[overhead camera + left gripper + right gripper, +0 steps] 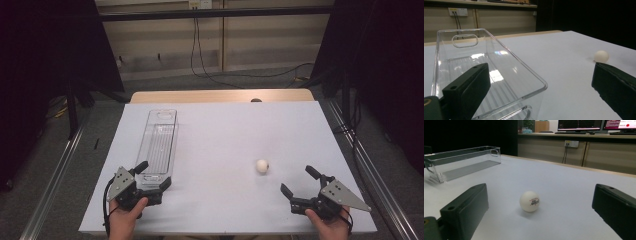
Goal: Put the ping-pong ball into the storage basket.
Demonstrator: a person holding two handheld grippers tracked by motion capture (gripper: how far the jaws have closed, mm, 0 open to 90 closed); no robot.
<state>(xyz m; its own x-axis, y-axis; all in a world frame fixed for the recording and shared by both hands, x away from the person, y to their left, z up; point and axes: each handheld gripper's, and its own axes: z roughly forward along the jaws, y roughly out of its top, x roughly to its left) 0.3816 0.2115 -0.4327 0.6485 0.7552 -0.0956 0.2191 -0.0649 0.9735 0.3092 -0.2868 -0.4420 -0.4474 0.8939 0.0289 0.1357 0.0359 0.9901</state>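
Fingers (141, 167) spread at clear bin (161, 137), long axis pointing away

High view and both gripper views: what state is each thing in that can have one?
Clear bin: upright, empty, lidless.
White ball: at rest on the table, apart from the bin, untouched.
Left gripper: open, jaws straddling the bin's near end wall, pads not pressing.
Right gripper: open, holding nothing, aimed at the ball.
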